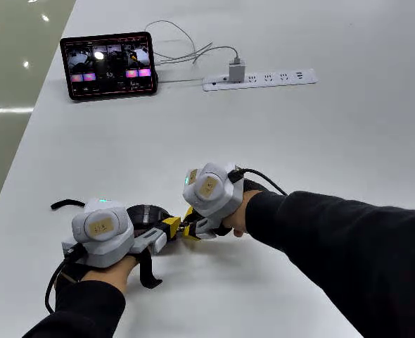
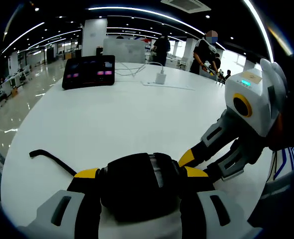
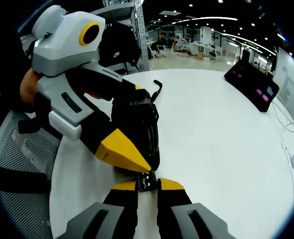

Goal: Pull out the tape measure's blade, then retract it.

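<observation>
A black tape measure [image 1: 145, 214] lies low on the white table, its case [image 2: 142, 186] clamped between the yellow-tipped jaws of my left gripper [image 1: 167, 227]. In the right gripper view the case [image 3: 137, 122] sits just ahead of my right gripper [image 3: 147, 185], which is shut on the small dark hook at the blade's end [image 3: 147, 180]. In the head view the right gripper [image 1: 188, 229] meets the case tip to tip with the left one. Hardly any blade shows between hook and case. The case's black wrist strap [image 1: 67, 204] trails to the left.
At the table's far side a tablet [image 1: 109, 65] stands lit, and a white power strip [image 1: 260, 79] with a charger [image 1: 236, 70] and cables lies beside it. The table's left edge [image 1: 24, 141] drops to a glossy floor. People [image 2: 207, 52] stand far behind.
</observation>
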The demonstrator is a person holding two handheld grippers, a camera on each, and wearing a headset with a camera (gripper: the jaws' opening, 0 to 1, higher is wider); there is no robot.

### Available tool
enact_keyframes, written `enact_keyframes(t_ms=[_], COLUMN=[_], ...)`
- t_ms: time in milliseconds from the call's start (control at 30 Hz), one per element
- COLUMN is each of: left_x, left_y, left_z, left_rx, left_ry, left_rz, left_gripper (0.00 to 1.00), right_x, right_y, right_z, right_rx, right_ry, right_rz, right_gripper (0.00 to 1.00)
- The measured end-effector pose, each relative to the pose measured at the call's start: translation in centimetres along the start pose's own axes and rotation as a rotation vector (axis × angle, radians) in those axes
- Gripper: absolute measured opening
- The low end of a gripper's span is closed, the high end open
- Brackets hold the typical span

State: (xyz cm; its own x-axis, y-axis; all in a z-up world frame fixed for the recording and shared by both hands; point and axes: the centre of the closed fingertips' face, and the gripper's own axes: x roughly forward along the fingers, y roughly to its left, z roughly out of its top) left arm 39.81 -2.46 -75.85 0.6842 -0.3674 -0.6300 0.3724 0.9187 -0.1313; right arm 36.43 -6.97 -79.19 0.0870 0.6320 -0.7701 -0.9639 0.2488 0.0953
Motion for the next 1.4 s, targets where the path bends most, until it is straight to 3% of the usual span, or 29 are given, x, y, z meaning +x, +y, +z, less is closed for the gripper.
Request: enact_keyframes(t_ms=[1000, 1167, 1300, 1400], left_x=[0.01, 0.04, 0.07, 0.05], left_y=[0.02, -0.02, -0.03, -0.03], left_z=[-0.02, 0.07, 0.16, 0.22], left_rx=[0.007, 0.009, 0.010, 0.008], left_ry=[-0.009, -0.012, -0.021, -0.019], left_rz=[0.000, -0.006, -0.001, 0.001], left_gripper=[0.60, 0.61, 0.62, 0.62], right_x=[0.41, 0.46, 0.60, 0.53], right_y=[-0.01, 0.06, 0.07, -0.14], right_z=[0.39, 0.42, 0.44, 0.54], right_rx=[0.013, -0.005, -0.068, -0.056], right_ry=[-0.018, -0.009, 0.010, 0.009], right_rz=[-0.027, -0.034, -0.040, -0.045], right_gripper=[0.11, 0.12, 0.12, 0.14])
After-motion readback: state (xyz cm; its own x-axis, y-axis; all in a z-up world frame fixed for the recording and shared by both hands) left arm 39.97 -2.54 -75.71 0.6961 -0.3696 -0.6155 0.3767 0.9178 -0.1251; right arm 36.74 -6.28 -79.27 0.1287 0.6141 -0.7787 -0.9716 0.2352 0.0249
